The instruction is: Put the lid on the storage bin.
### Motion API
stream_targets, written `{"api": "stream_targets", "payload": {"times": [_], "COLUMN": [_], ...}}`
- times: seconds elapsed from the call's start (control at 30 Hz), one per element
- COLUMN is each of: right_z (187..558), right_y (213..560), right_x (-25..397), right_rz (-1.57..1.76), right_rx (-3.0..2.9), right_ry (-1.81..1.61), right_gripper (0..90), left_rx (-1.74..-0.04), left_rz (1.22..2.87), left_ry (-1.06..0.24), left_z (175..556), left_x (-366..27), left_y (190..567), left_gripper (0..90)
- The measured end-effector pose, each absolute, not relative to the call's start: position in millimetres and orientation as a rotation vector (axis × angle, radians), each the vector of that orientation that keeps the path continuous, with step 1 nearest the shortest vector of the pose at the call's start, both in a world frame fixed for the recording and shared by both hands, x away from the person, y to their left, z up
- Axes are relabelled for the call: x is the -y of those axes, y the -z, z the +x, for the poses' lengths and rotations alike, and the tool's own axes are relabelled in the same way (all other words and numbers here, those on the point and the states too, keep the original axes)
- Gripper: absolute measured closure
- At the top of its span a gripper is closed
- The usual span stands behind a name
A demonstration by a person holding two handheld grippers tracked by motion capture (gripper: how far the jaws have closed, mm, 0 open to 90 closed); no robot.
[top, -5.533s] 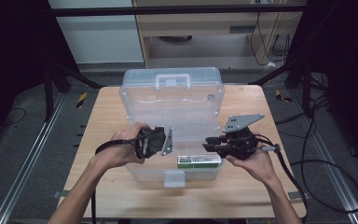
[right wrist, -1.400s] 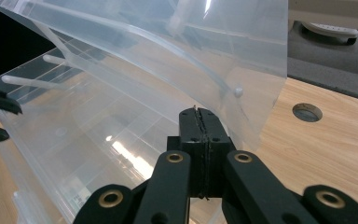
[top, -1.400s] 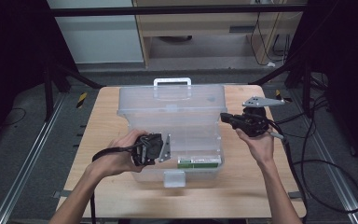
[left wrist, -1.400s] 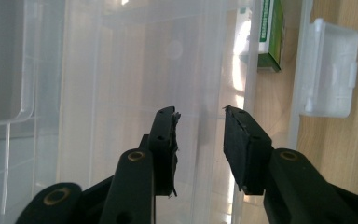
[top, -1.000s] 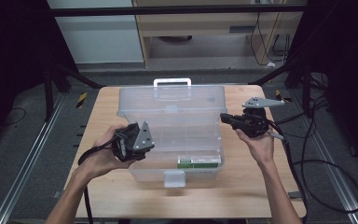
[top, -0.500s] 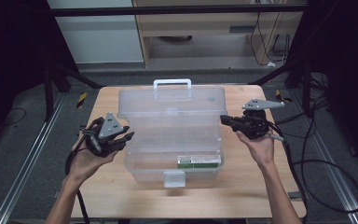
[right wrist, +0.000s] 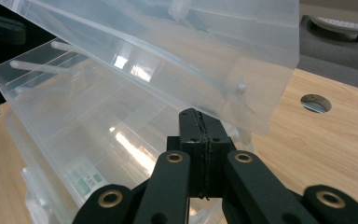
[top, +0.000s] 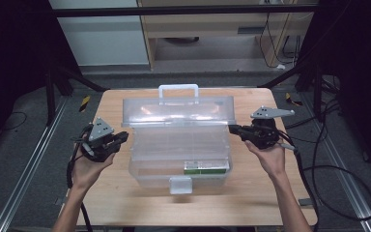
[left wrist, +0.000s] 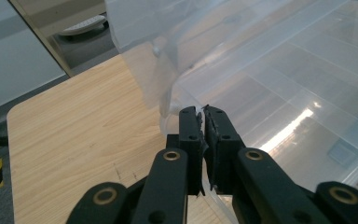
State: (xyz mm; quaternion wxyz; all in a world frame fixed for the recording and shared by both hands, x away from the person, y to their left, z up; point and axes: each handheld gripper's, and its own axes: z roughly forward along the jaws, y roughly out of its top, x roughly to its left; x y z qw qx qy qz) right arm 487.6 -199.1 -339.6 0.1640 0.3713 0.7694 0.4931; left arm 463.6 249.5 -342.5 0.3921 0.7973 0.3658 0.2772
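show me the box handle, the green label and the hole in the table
box handle (top: 178,88), high view, top bar
green label (top: 206,167), high view, its middle
hole in the table (right wrist: 314,102), right gripper view, its opening

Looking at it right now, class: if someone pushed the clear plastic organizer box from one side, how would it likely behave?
The clear plastic organizer box would probably slide easily on the smooth wooden table: it looks thin-walled and nearly empty, holding a green-labelled pack. Its raised lid may wobble or swing, since it stands tilted. The walls would likely flex somewhat.
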Motion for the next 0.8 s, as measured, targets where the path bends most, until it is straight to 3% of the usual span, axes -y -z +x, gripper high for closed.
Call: {"api": "stream_targets", "payload": {"times": [0.8], "right_z": [462.0], "right_y": [364.6], "right_x": [204.4], "right_rz": [1.044], "right_rx": [-2.277], "right_ry": [-1.299], "right_gripper": [88.8], "left_rx": [-0.961], "left_rz": [2.027], "left_ry": [-0.657], "left_z": [448.8], "left_x": [-252.6], "left_y": [366.0], "left_gripper": [87.5]}}
